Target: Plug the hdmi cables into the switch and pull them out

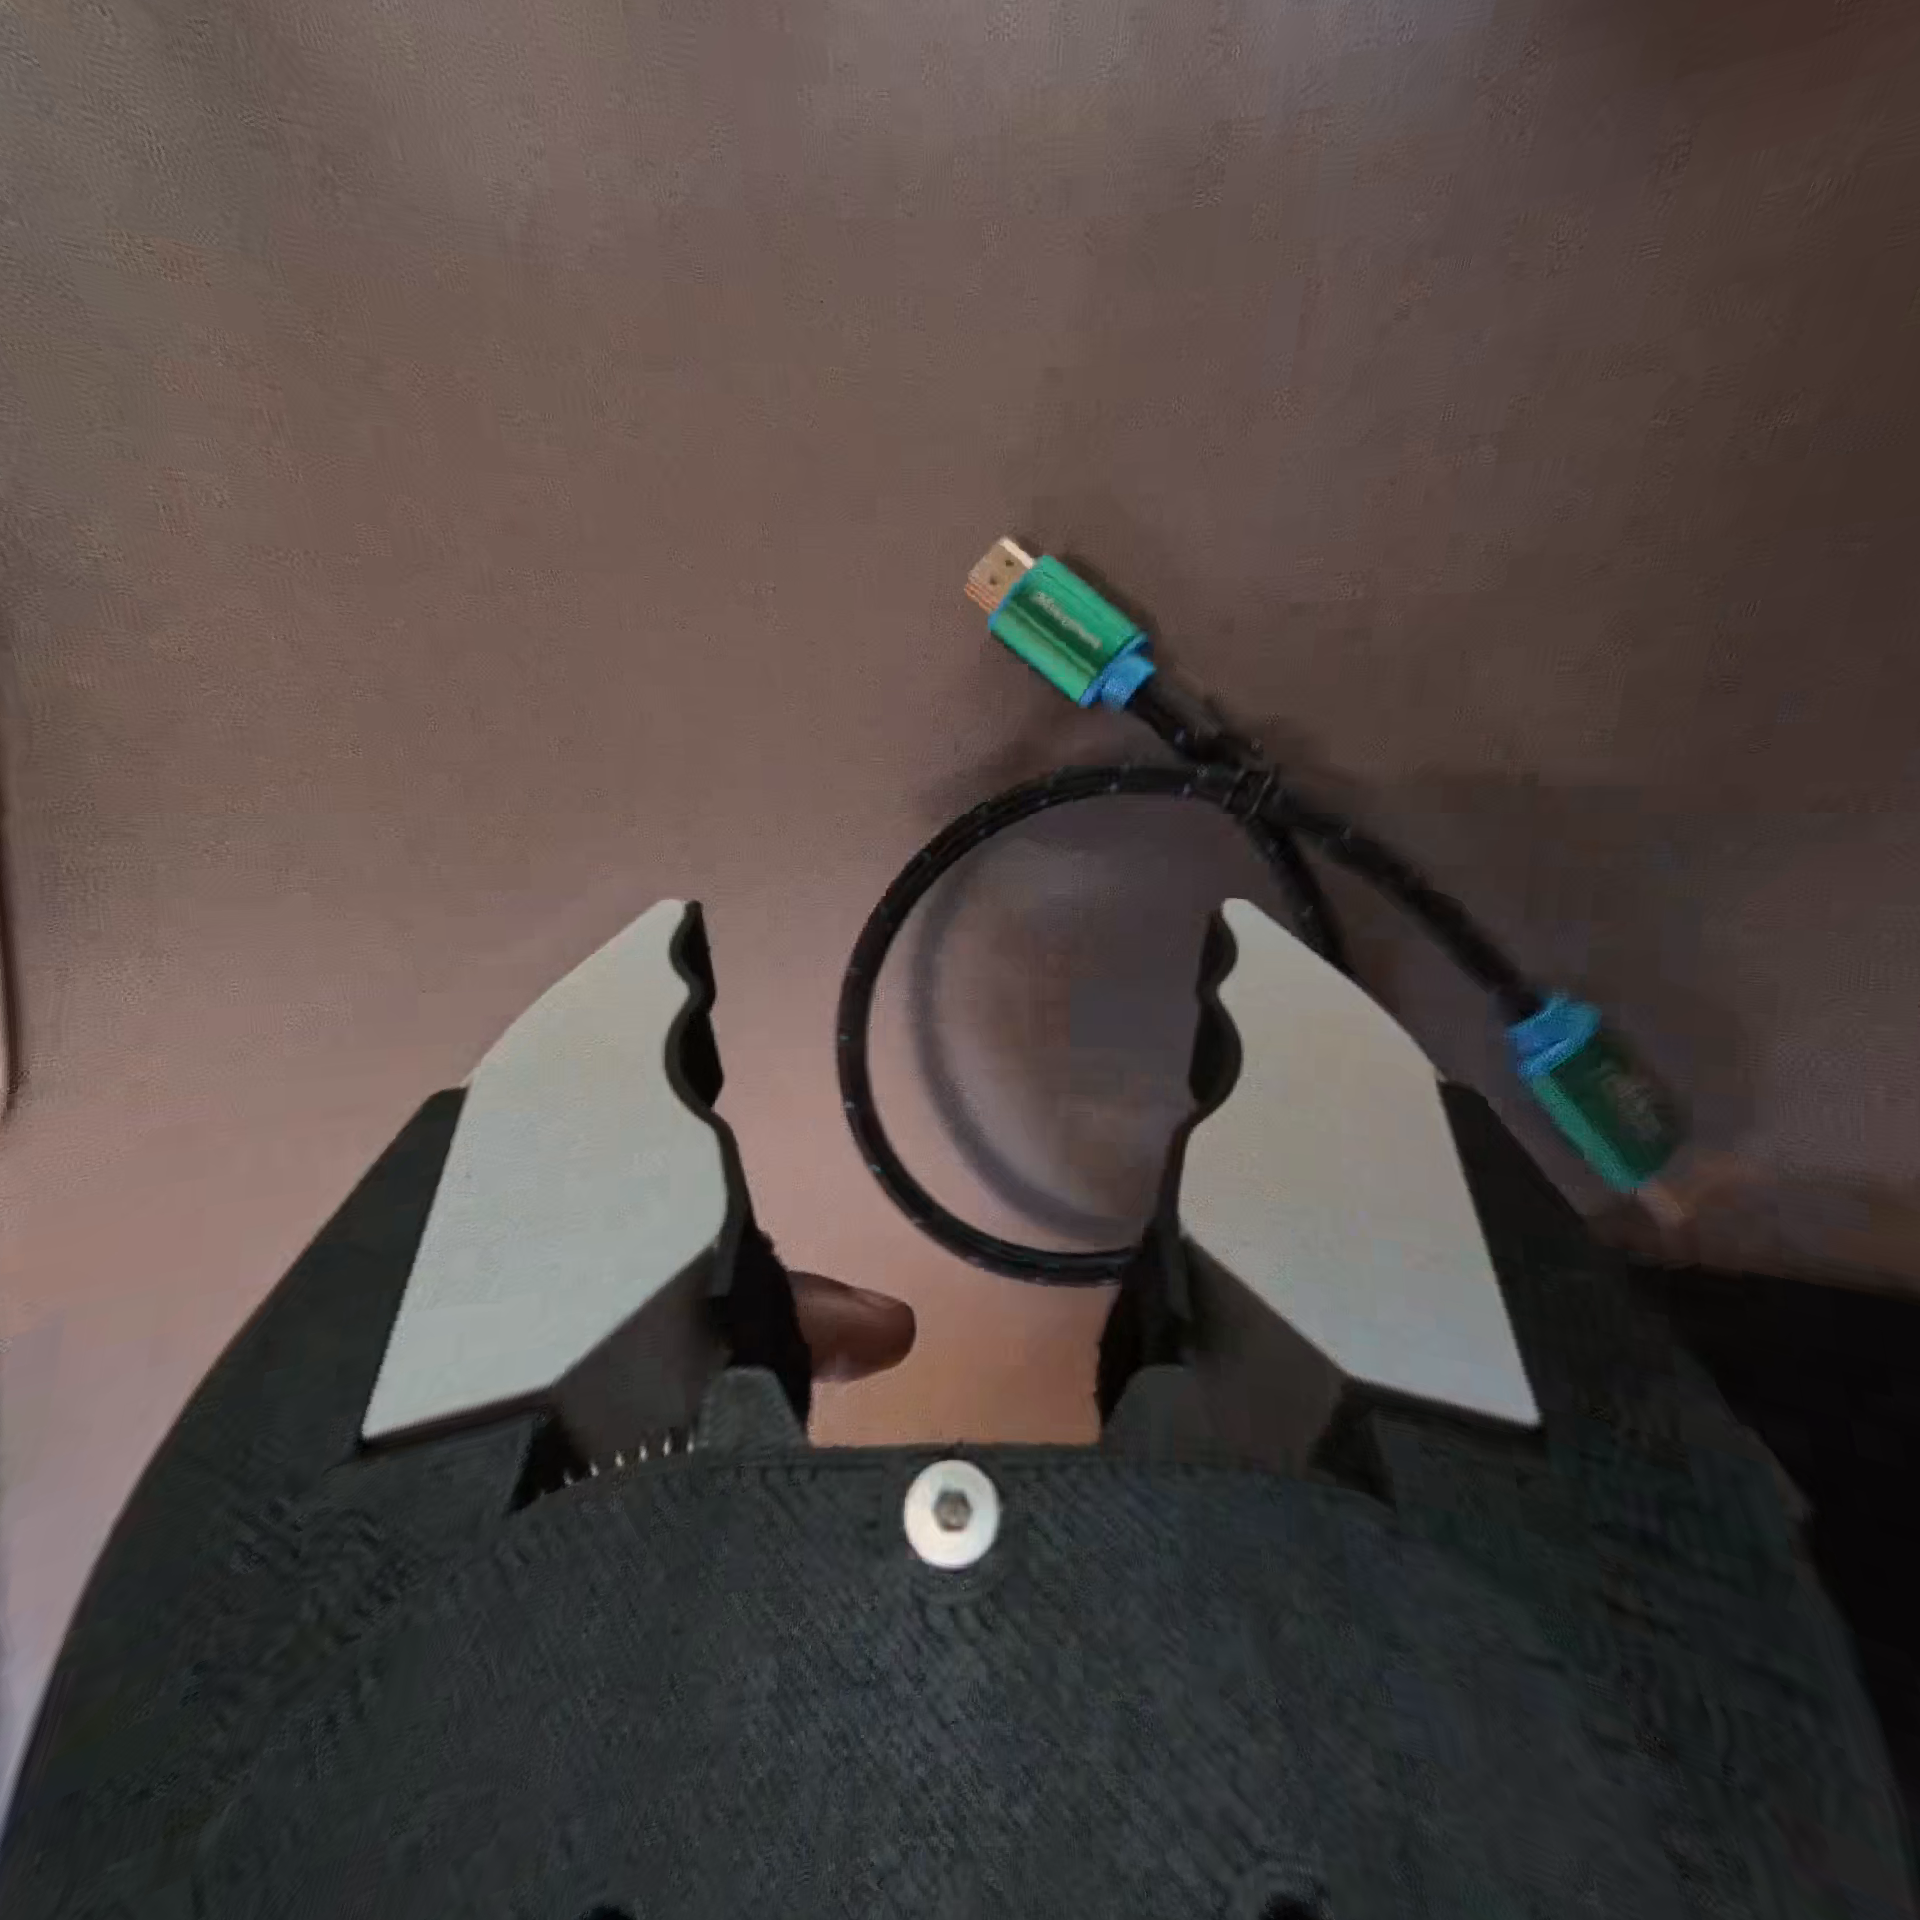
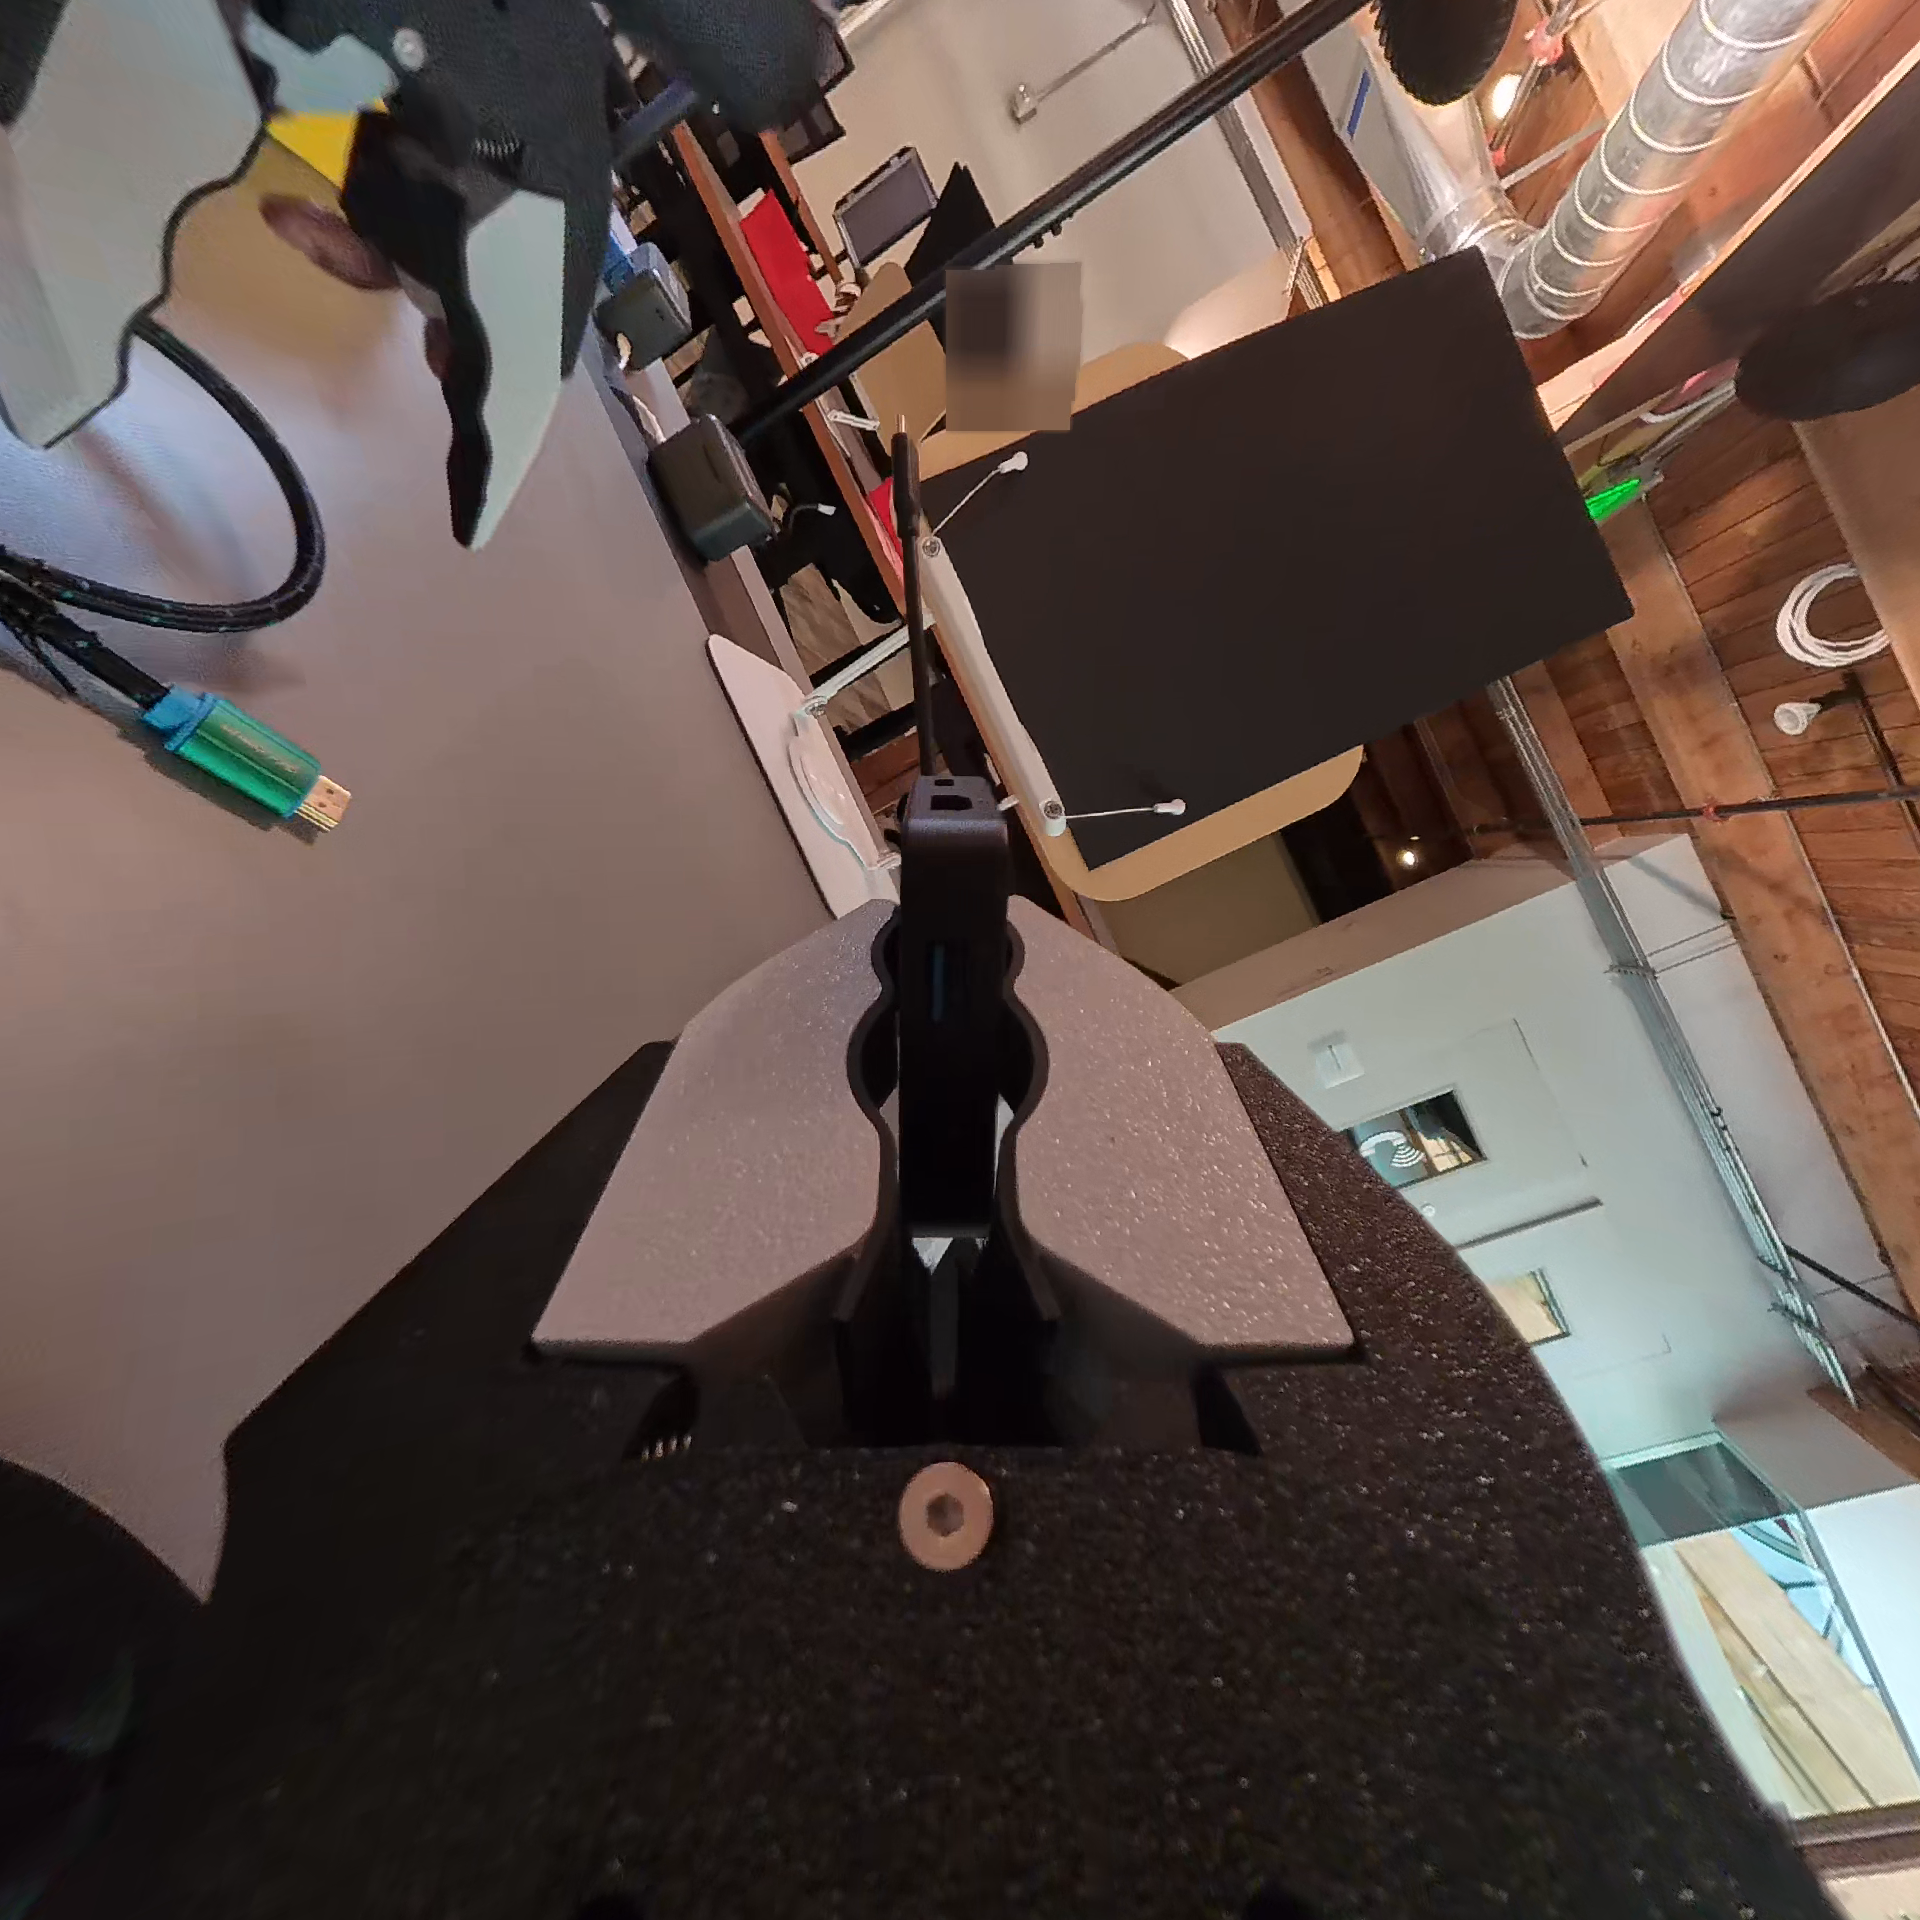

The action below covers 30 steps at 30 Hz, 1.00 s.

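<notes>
1. Left tool: wide open, empty, hovering over the black HDMI cable looped on the desk, well away from any visible edge.
2. Right tool: clamped on the black switch, held above the desk, port end forward.
3. Lower onto a green plug, not the braid.
4. Grip across the shell's flat sides.
5. Align the gold tip with the port before pushing.
</notes>
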Each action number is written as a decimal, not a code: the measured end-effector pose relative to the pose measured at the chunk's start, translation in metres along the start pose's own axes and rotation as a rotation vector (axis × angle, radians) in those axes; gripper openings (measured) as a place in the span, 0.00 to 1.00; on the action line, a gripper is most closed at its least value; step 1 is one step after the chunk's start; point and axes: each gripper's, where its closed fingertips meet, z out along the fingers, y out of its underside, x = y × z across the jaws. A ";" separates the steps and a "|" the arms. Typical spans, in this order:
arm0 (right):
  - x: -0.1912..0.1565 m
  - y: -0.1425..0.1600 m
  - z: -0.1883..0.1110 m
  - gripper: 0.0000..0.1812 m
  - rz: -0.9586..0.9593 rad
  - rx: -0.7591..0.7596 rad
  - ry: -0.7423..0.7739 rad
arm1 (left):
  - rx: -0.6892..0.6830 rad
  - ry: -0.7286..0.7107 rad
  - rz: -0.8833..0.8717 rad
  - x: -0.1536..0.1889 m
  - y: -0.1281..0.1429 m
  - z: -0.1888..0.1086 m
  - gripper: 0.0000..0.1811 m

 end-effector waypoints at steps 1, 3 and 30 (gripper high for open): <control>-0.001 0.001 0.000 0.08 0.009 -0.002 -0.004 | 0.049 -0.012 -0.130 0.005 -0.011 -0.002 0.49; -0.003 0.001 0.003 0.08 0.037 -0.002 -0.011 | 0.221 -0.022 -0.365 0.018 -0.042 -0.002 0.41; -0.038 0.003 0.016 0.07 0.143 0.046 -0.154 | 0.579 0.116 -0.540 0.049 -0.075 -0.030 0.11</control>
